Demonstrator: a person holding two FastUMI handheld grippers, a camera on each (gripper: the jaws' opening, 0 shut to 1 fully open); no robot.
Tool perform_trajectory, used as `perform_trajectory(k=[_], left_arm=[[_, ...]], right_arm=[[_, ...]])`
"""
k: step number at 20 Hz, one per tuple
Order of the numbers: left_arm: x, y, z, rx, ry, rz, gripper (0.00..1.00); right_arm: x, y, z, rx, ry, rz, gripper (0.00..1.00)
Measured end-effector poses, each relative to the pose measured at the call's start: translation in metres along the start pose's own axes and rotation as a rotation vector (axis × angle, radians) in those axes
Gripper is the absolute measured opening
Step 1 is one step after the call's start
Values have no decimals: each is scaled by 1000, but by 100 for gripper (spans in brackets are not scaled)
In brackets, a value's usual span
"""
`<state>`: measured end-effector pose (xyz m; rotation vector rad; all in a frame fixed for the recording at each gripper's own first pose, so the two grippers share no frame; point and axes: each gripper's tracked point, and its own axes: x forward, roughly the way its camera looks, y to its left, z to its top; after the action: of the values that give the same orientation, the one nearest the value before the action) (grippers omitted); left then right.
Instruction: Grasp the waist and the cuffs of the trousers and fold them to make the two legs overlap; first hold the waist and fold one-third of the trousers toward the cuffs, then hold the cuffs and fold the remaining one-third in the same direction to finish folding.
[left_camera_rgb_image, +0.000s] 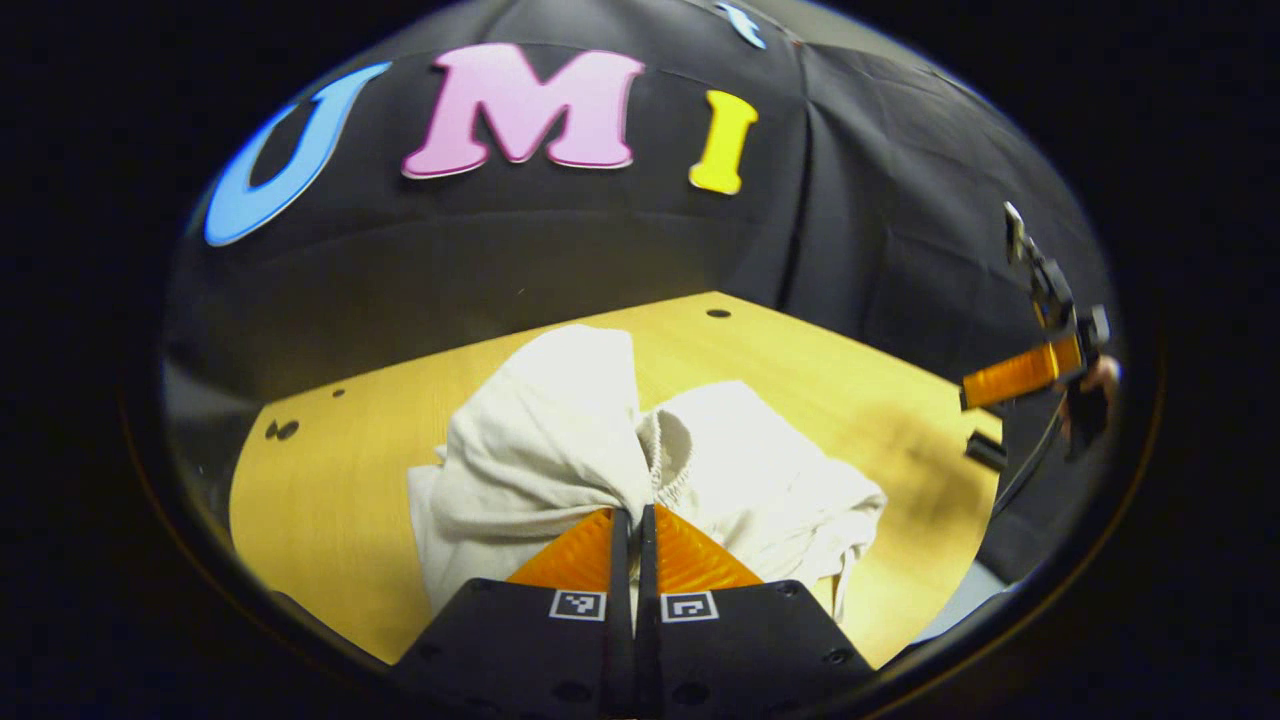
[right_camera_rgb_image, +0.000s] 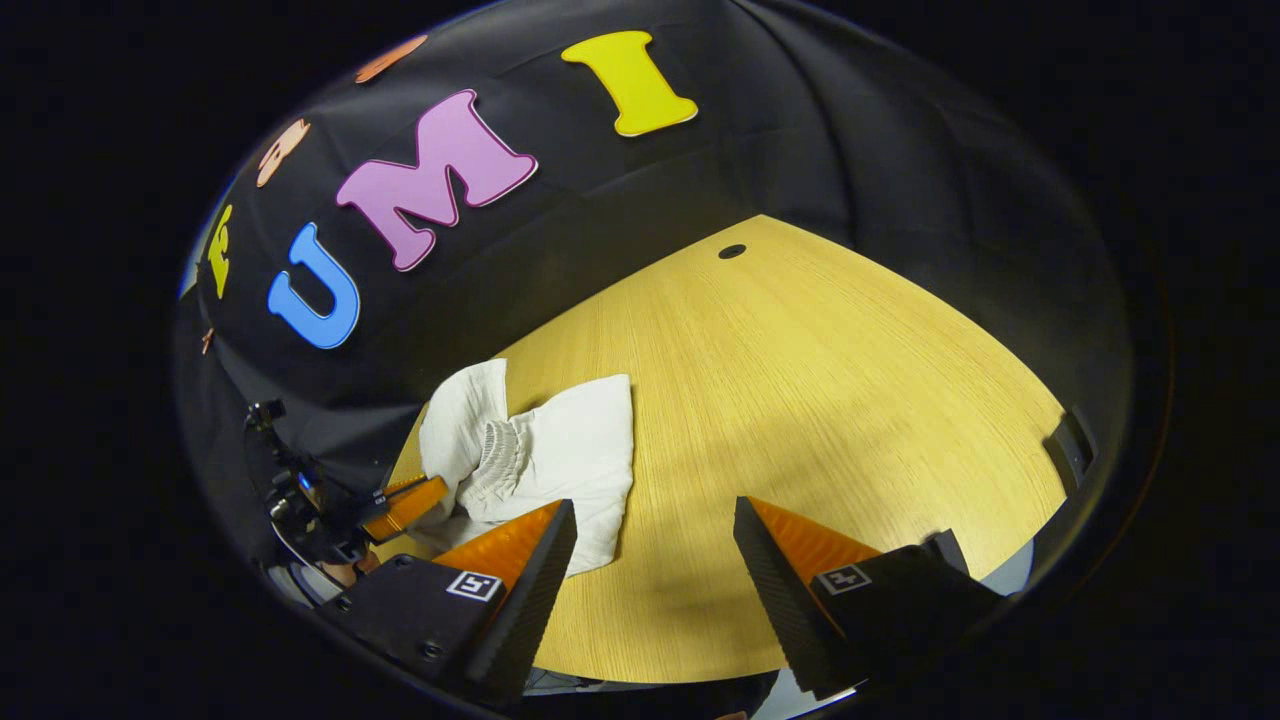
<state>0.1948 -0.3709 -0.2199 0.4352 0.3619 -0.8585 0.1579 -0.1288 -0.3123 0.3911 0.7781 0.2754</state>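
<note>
Trousers (left_camera_rgb_image: 560, 440), one pair, pale cream, lie bunched on the wooden bench (left_camera_rgb_image: 330, 480) in the lower middle of the left gripper view; the gathered elastic waist (left_camera_rgb_image: 672, 450) stands just above the fingertips. Left tongs (left_camera_rgb_image: 633, 520), at the bottom centre of that view, are closed with both fingers pressed together on a pinch of the cloth at the waist. Each finger base carries one square black-and-white marker, two in all; no readable writing or brand appears on the garment or bench.

In the right gripper view the trousers (right_camera_rgb_image: 560, 450) sit at the left of centre, near the bench's far left edge, with the left tongs (right_camera_rgb_image: 405, 508) touching them from the lower left. Right tongs (right_camera_rgb_image: 655, 520) are spread wide at the bottom of the frame, holding nothing, above bare bench (right_camera_rgb_image: 830, 380); the left-hand finger overlaps the garment's lower edge in the picture, though contact cannot be judged. Two markers show here as well, one per finger base.

Right tongs (left_camera_rgb_image: 1000, 385) also appear at the right edge of the left gripper view, held by a hand (left_camera_rgb_image: 1100, 375). One dark round hole (right_camera_rgb_image: 732, 251) marks the bench's far side.
</note>
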Motion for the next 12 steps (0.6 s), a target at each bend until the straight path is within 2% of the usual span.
perform_trajectory(k=[8,12], left_arm=[[0,-27,-21,509,39,-22,6],[5,-33,-34,889,57,-43,6]], right_arm=[[-11,-14,10,34,-24,-4,97],[-20,-22,16,60,-42,-6,97]])
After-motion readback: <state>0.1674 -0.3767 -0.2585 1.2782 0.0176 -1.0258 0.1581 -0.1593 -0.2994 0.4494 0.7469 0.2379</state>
